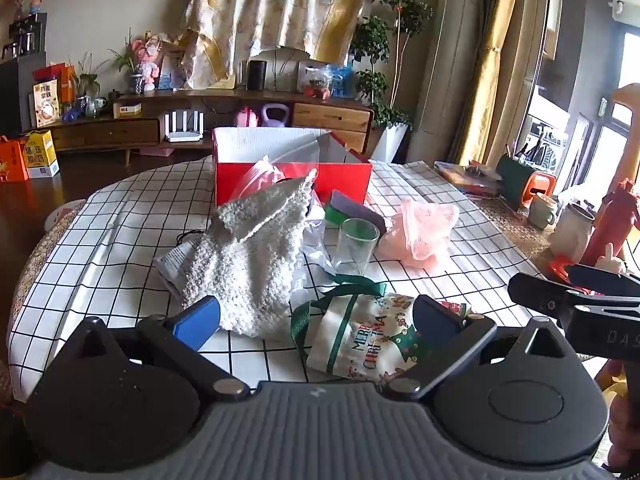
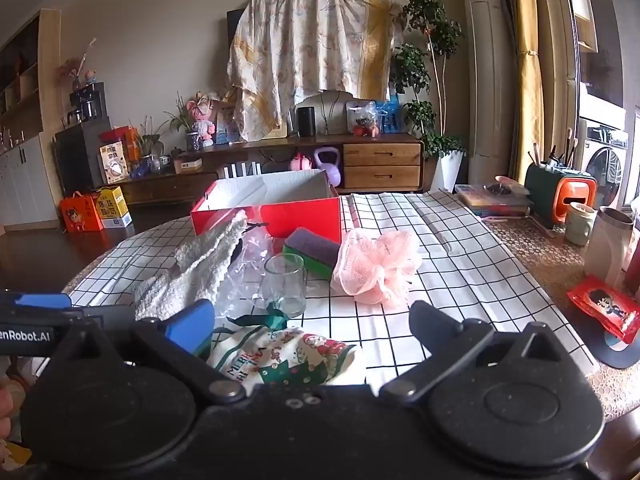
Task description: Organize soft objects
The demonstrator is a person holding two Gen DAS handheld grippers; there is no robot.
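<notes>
wall: plain pale wall (image 2: 160, 40), a floral cloth (image 2: 316, 52) draped over something dark against it
floor: dark and glossy (image 1: 100, 168)
furniture: long low wooden sideboard (image 2: 384, 164) with two drawers; dark cabinet (image 2: 80, 152) at the left
plants: tall potted tree (image 2: 432, 80) by the sideboard's right end
window: at the right, yellow curtain (image 2: 528, 80) beside it
light: daylight from the right

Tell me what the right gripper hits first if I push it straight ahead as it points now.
Most likely the Christmas-print bag, lying low between the open fingers of the right gripper. If it passes above that, the clear glass cup stands next in line, slightly left of centre. Depth is hard to judge here.
</notes>
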